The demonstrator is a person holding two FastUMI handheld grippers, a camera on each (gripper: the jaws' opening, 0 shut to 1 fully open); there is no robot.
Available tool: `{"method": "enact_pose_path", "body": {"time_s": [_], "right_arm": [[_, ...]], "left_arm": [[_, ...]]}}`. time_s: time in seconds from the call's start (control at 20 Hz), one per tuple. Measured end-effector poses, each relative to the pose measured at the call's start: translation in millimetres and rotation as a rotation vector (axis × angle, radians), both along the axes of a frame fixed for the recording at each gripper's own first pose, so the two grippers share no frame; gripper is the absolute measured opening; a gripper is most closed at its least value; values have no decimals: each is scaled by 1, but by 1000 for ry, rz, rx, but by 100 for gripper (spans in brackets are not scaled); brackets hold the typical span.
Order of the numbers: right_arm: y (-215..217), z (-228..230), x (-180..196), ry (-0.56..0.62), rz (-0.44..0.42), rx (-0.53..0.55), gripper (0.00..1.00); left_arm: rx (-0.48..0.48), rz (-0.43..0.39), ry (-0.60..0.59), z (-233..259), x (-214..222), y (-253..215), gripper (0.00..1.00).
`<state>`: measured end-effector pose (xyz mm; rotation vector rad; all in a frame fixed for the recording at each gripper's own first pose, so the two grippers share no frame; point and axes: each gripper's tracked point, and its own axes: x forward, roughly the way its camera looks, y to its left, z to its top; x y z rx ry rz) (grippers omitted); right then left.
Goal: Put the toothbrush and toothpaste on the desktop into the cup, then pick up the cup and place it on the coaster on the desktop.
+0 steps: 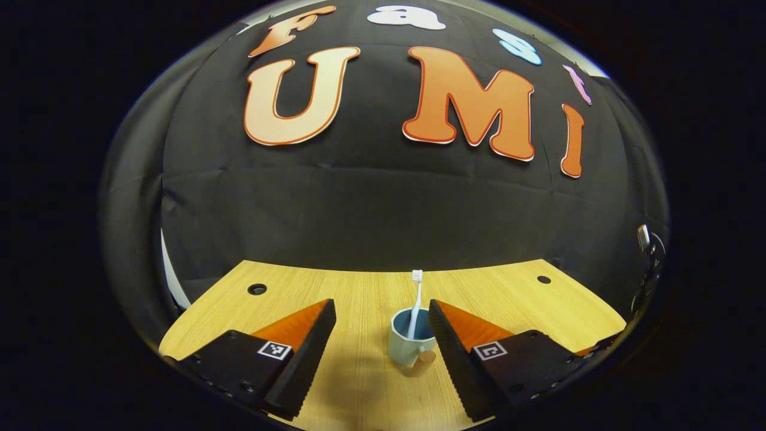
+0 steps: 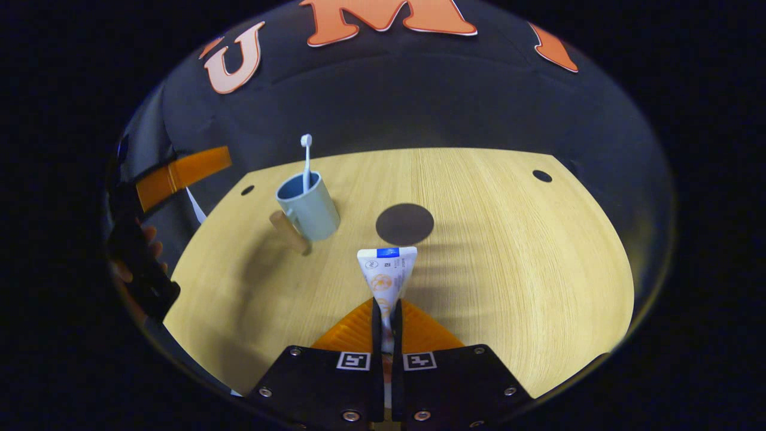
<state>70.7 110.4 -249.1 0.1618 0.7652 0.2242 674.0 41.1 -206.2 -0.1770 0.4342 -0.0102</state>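
Toothpaste (image 2: 387,272), a white tube with its flat crimped end pointing away from the camera, is clamped between the two fingers of the right hand-held gripper (image 2: 387,317) and held above the wooden desk (image 2: 508,257). Just beyond the tube's far end, in the right gripper view, lies the coaster (image 2: 404,224), a dark round disc flat on the desk. To the left of the coaster stands the cup (image 2: 308,208), pale blue with a wooden handle that points toward the near left; the toothbrush (image 2: 306,160) stands inside it, head up and leaning against the rim. At the left edge of the same view a hand (image 2: 134,251) holds the other hand-held gripper over the desk's edge.

In the left gripper view, the left hand-held gripper (image 1: 382,326) is spread wide and grasps nothing. The cup (image 1: 407,341) sits on the desk (image 1: 359,383) between its fingers, closer to the right finger (image 1: 455,353) and just beside it, with the toothbrush (image 1: 415,302) upright in it.
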Motion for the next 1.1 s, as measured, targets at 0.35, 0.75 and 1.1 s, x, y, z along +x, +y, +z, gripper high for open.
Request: {"method": "enact_pose_path", "body": {"time_s": [0.35,0.75,1.1], "right_arm": [[22,48,34,-157,71,19,6],[58,117,89,-402,105,72,5],[88,153,131,-518,84,194,5]], "left_arm": [[7,3,19,4,-30,16,94],[41,-38,45,-2,-57,27,94],[52,-42,67,-12,-71,47,94]]}}
